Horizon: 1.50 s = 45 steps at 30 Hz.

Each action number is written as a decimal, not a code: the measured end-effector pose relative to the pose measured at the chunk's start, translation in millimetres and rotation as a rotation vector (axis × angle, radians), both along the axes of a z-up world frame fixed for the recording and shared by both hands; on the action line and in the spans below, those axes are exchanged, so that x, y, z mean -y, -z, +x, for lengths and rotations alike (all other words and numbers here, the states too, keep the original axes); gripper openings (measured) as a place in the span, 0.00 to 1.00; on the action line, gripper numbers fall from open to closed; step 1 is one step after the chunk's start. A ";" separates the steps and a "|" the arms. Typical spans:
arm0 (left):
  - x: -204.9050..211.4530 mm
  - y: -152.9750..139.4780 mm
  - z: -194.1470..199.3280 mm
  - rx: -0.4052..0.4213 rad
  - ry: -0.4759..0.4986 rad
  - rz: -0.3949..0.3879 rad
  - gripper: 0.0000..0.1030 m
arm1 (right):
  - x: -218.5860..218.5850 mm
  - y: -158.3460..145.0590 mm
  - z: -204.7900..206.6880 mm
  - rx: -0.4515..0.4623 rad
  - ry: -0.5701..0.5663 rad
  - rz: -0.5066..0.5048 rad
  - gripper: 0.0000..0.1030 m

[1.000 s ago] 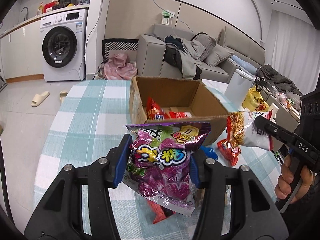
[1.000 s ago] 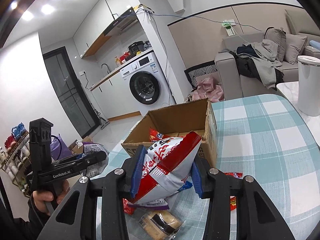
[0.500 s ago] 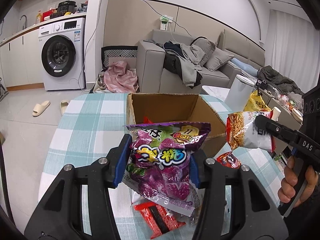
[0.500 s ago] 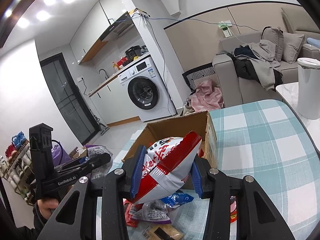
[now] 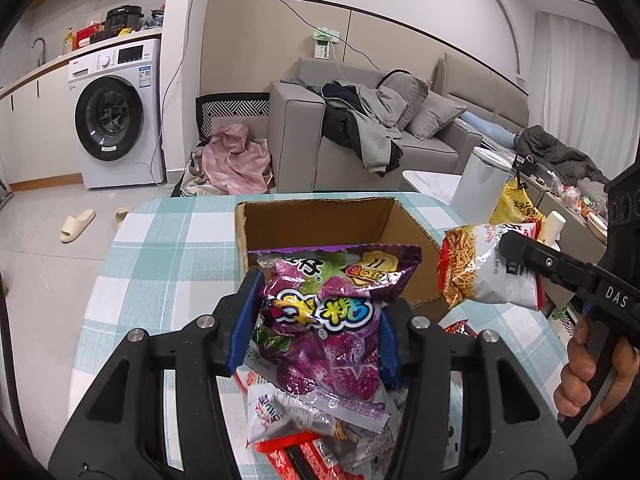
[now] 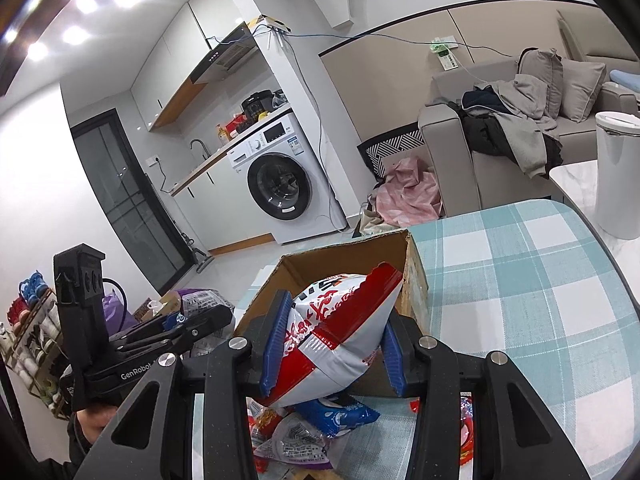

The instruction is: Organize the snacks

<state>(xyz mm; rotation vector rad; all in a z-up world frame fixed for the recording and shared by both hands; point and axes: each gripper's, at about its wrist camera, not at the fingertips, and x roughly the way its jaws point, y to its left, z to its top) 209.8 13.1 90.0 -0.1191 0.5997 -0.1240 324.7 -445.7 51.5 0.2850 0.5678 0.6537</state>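
Left wrist view: the left gripper [image 5: 316,324] tilted downward, clamped on a purple candy bag [image 5: 328,320] below the cardboard box [image 5: 320,224] at 12 o'clock. At 3 o'clock, the right gripper [image 6: 332,344] gripped a red-and-white snack bag [image 6: 336,332] beside the box.

Far left, a white washing machine [image 5: 114,120] under a counter [image 5: 48,66]. Centre, a grey sofa [image 5: 360,140] heaped with clothes [image 5: 360,120]. Pale tiled floor [image 5: 44,272], slippers [image 5: 78,225] lying loose. Ceiling spotlights [image 6: 86,4] glaring.
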 end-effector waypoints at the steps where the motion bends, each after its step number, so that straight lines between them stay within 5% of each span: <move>1: 0.2 -0.1 -0.4 0.000 -0.002 0.000 0.47 | -0.6 0.6 2.6 -0.003 -0.002 -0.001 0.41; 24: 21.0 25.0 70.2 -0.038 0.011 0.047 0.47 | -25.3 5.5 39.4 -0.037 -0.010 -0.013 0.41; 45: 28.8 63.5 115.6 -0.090 0.019 0.073 0.47 | -60.2 45.2 79.3 -0.080 0.004 -0.131 0.41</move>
